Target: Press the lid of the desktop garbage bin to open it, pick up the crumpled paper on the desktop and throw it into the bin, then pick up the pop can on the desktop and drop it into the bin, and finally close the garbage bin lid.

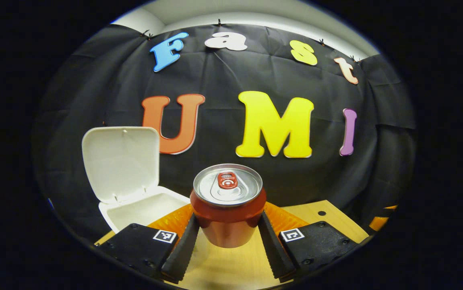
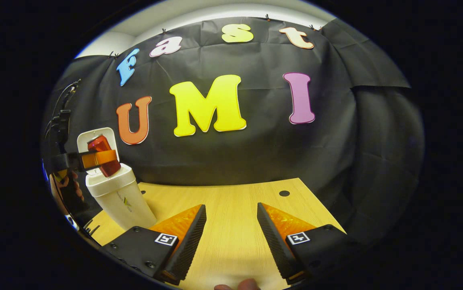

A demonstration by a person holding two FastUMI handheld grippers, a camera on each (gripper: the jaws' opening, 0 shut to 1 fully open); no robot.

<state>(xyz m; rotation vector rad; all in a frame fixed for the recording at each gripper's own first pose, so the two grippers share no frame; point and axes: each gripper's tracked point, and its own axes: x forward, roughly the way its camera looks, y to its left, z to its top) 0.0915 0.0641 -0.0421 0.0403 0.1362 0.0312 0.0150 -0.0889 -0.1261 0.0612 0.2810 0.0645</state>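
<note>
Both fingers grip pop can (image 1: 227,205) | garbage bin (image 1: 143,209) lid (image 1: 120,161) open

Each of the tongs, left tongs (image 1: 228,241) and right tongs (image 2: 231,237), ends in two long wedge-shaped fingers (image 1: 181,251) with ribbed inner faces. Each finger sits on a black block (image 1: 139,245) fixed with small screws, and each block carries a square black-and-white marker (image 1: 164,236). A fingertip (image 2: 247,284) shows at the bottom edge of the right gripper view.
</note>
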